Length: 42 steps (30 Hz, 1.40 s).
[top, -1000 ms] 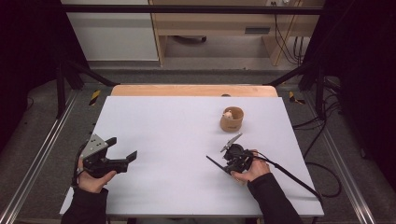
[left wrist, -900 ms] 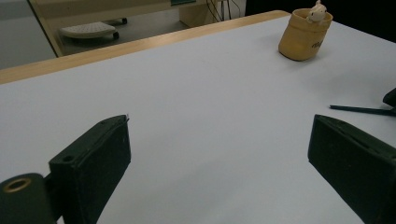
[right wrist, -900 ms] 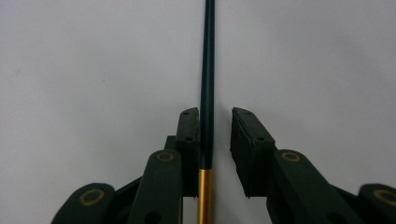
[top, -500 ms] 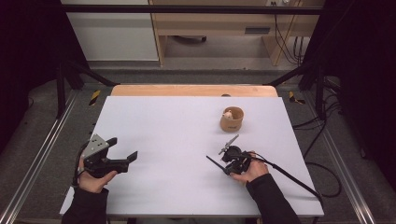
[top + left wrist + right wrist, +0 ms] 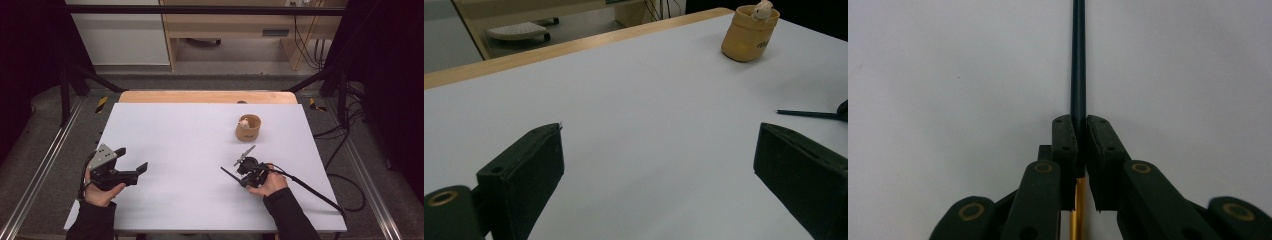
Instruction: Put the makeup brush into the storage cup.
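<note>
Right gripper [image 5: 1079,131]: I see its jaws clamped tight on a thin dark rod [image 5: 1078,60]; in the right gripper view the rod runs straight up from between the pads over bare white table, and a gold-coloured stretch of it shows below the pads.
Rod from above: in the high view the dark tip [image 5: 228,173] points left and toward my left hand, low over the table [image 5: 190,135], well clear of the cup.
Right hand [image 5: 270,182]: wrapped round the gripper [image 5: 248,172] at the near right of the table, cable trailing off to the right.
Left gripper [image 5: 131,165]: jaws spread wide, nothing between them; I hold it at the near left corner area, well apart from the rod.
Left gripper view: the two black jaws stand far apart over plain white tabletop; the rod's tip [image 5: 806,114] comes in from the right edge.
Cup [image 5: 248,128]: small tan container standing upright toward the far right of the table, with a small whitish thing [image 5: 244,121] sitting in its mouth.
Writing: a dark mark on the cup's side [image 5: 762,44], too small for me to read.
</note>
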Each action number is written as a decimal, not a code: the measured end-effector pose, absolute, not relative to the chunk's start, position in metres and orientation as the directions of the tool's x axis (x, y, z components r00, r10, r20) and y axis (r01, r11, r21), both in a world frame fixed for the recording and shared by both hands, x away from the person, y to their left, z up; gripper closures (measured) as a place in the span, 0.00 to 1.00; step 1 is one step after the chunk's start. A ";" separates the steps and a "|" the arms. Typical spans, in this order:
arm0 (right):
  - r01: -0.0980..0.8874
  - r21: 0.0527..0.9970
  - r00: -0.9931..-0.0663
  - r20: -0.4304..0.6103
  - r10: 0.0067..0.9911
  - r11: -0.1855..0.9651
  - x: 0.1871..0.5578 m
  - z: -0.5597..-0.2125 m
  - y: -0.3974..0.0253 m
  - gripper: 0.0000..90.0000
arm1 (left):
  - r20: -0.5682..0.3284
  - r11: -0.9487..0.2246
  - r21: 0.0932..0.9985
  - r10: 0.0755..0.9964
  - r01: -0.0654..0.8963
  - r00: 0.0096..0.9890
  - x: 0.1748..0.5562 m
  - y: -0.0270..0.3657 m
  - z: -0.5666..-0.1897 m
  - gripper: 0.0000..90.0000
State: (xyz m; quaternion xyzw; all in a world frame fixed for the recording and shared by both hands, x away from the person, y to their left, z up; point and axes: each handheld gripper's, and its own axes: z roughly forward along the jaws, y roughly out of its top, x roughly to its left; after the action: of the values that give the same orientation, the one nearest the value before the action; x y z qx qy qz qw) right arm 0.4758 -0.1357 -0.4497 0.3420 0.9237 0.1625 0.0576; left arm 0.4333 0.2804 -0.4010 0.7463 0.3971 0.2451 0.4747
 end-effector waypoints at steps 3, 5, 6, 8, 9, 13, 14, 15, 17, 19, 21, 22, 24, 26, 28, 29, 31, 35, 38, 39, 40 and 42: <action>0.614 0.357 -0.755 0.008 0.655 0.704 0.475 -0.446 -0.137 0.93 | -0.011 -0.234 0.903 0.825 0.360 0.565 0.433 0.281 -0.401 0.06; 0.613 0.378 -0.753 0.014 0.658 0.694 0.475 -0.442 -0.139 0.93 | -0.011 -0.234 0.904 0.825 0.358 0.566 0.433 0.280 -0.401 0.06; 0.613 0.387 -0.751 0.017 0.660 0.688 0.474 -0.440 -0.141 0.93 | -0.011 -0.234 0.904 0.824 0.358 0.566 0.433 0.280 -0.401 0.06; 0.608 0.408 -0.753 0.027 0.657 0.681 0.473 -0.435 -0.143 0.93 | -0.008 -0.239 0.902 0.823 0.359 0.569 0.433 0.280 -0.401 0.06; 0.608 0.417 -0.751 0.026 0.659 0.676 0.473 -0.433 -0.144 0.93 | -0.010 -0.237 0.903 0.823 0.359 0.568 0.433 0.279 -0.401 0.06; 0.609 0.445 -0.747 0.044 0.663 0.657 0.471 -0.426 -0.147 0.93 | -0.004 -0.245 0.901 0.820 0.358 0.573 0.433 0.278 -0.401 0.06; 0.609 0.447 -0.748 0.048 0.662 0.655 0.471 -0.425 -0.148 0.93 | -0.004 -0.247 0.900 0.819 0.358 0.574 0.433 0.278 -0.401 0.06; 0.602 0.449 -0.752 0.040 0.658 0.660 0.471 -0.425 -0.149 0.93 | -0.004 -0.247 0.900 0.819 0.358 0.574 0.433 0.277 -0.401 0.06; 0.601 0.459 -0.750 0.039 0.660 0.655 0.471 -0.424 -0.149 0.93 | -0.004 -0.248 0.901 0.817 0.357 0.576 0.433 0.277 -0.401 0.06; 0.600 0.466 -0.750 0.046 0.660 0.650 0.471 -0.423 -0.149 0.93 | -0.003 -0.248 0.901 0.816 0.356 0.578 0.433 0.277 -0.401 0.06; 0.595 0.480 -0.751 0.047 0.658 0.645 0.471 -0.421 -0.150 0.93 | -0.002 -0.250 0.901 0.815 0.356 0.579 0.433 0.276 -0.401 0.06; 0.596 0.482 -0.750 0.047 0.660 0.643 0.471 -0.420 -0.151 0.93 | -0.001 -0.250 0.901 0.815 0.355 0.579 0.433 0.276 -0.401 0.06; 0.595 0.494 -0.748 0.052 0.662 0.634 0.470 -0.418 -0.152 0.93 | 0.000 -0.253 0.900 0.813 0.354 0.583 0.433 0.275 -0.401 0.06; 0.594 0.505 -0.747 0.058 0.662 0.626 0.469 -0.416 -0.153 0.93 | 0.001 -0.256 0.900 0.811 0.354 0.585 0.432 0.274 -0.401 0.06; 0.592 0.514 -0.748 0.063 0.661 0.621 0.469 -0.413 -0.154 0.93 | 0.002 -0.258 0.900 0.809 0.352 0.588 0.432 0.272 -0.401 0.06; 0.590 0.519 -0.749 0.064 0.660 0.619 0.468 -0.413 -0.155 0.93 | 0.002 -0.259 0.900 0.808 0.351 0.589 0.432 0.272 -0.401 0.06; 0.588 0.527 -0.748 0.066 0.660 0.614 0.468 -0.411 -0.156 0.93 | 0.002 -0.259 0.900 0.806 0.350 0.592 0.431 0.271 -0.400 0.06; 0.586 0.539 -0.748 0.070 0.660 0.606 0.467 -0.408 -0.156 0.93 | 0.006 -0.267 0.899 0.802 0.348 0.598 0.431 0.268 -0.400 0.06; 0.585 0.543 -0.750 0.080 0.657 0.602 0.466 -0.406 -0.156 0.93 | 0.012 -0.278 0.895 0.796 0.348 0.605 0.431 0.264 -0.401 0.06; 0.582 0.546 -0.753 0.080 0.653 0.603 0.465 -0.406 -0.156 0.93 | 0.012 -0.279 0.895 0.795 0.348 0.607 0.431 0.263 -0.401 0.06; 0.583 0.549 -0.751 0.084 0.655 0.599 0.465 -0.405 -0.156 0.93 | 0.013 -0.282 0.894 0.793 0.348 0.609 0.431 0.262 -0.401 0.06; 0.583 0.551 -0.752 0.087 0.653 0.597 0.464 -0.404 -0.155 0.93 | 0.018 -0.290 0.893 0.788 0.345 0.615 0.431 0.260 -0.402 0.06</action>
State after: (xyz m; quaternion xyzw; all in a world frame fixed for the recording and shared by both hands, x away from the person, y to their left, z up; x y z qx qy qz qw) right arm 0.4641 -0.1550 -0.4035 0.3465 0.8915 0.2850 0.0618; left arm 0.4305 0.2597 -0.4016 0.7672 0.3692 0.2368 0.4679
